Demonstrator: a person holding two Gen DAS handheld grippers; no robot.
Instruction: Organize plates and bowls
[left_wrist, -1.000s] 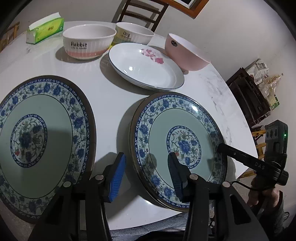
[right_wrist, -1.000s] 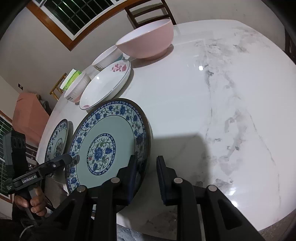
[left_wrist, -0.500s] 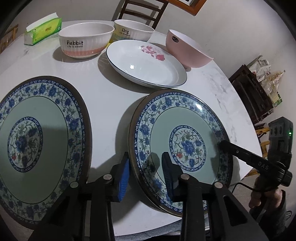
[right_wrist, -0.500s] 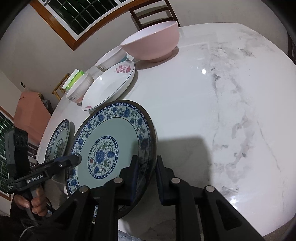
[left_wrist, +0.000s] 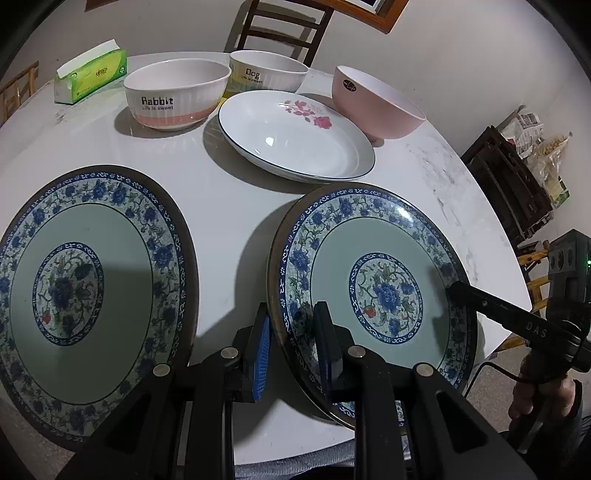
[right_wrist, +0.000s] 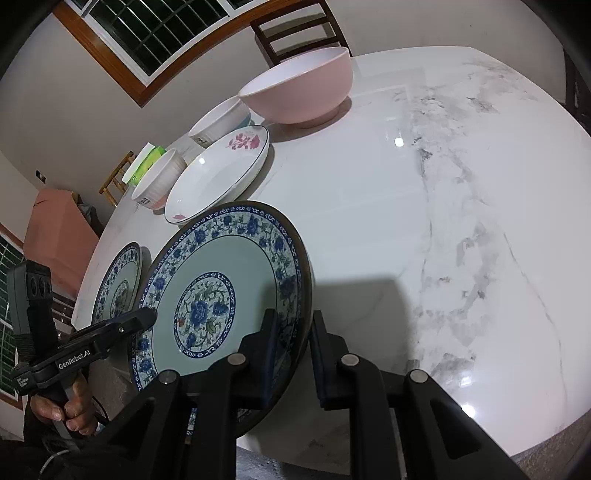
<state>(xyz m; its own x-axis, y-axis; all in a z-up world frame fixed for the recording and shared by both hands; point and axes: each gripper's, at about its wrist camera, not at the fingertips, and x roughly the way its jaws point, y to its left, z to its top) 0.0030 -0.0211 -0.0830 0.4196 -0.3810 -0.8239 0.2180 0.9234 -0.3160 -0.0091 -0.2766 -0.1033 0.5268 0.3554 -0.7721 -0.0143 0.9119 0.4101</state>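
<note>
A blue-and-green floral plate (left_wrist: 373, 288) is lifted off the white table, tilted, held at both sides. My left gripper (left_wrist: 291, 332) is shut on its left rim. My right gripper (right_wrist: 291, 332) is shut on its right rim, and the plate fills the left of the right wrist view (right_wrist: 221, 291). A second matching plate (left_wrist: 85, 291) lies flat on the table to the left. Behind stand a white flowered plate (left_wrist: 295, 140), a "Rabbit" bowl (left_wrist: 173, 96), a "Dog" bowl (left_wrist: 266, 74) and a pink bowl (left_wrist: 373, 103).
A green tissue box (left_wrist: 92, 74) sits at the far left of the round marble table (right_wrist: 424, 221). A wooden chair (left_wrist: 280, 26) stands behind the table. Dark crates (left_wrist: 513, 184) with bags stand on the floor to the right.
Both grippers have closed on the right-hand floral plate's opposite rims. The plate has risen off the table and tilted.
</note>
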